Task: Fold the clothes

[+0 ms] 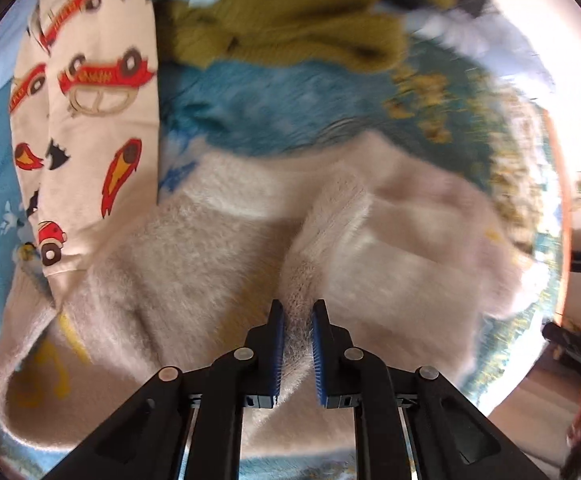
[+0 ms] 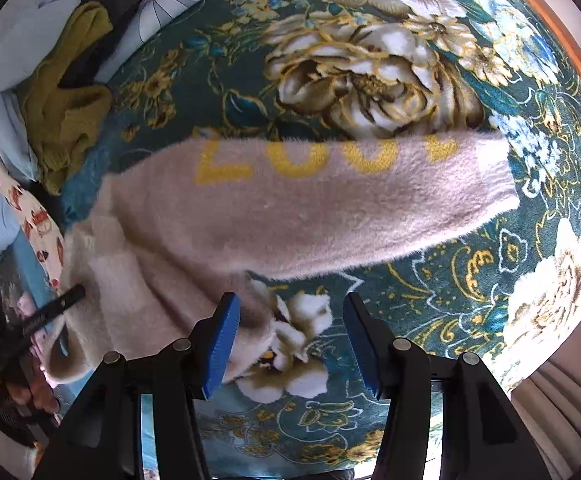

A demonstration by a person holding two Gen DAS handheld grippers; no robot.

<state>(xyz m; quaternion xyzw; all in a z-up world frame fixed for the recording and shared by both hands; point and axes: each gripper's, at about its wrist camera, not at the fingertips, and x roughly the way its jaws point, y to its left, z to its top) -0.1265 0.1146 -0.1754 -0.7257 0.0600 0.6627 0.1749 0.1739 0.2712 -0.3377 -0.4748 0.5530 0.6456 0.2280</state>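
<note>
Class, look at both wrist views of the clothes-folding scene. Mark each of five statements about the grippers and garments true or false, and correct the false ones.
1. The left gripper is shut on the fuzzy beige sweater. True.
2. The right gripper is shut on the sweater's sleeve. False: its fingers stand apart and grip nothing.
3. The sweater carries yellow lettering. True.
4. The sweater lies on a plain white sheet. False: it lies on a teal floral blanket.
5. The mustard knitted garment is printed with red cars. False: the cars are on the cream garment beside it.
</note>
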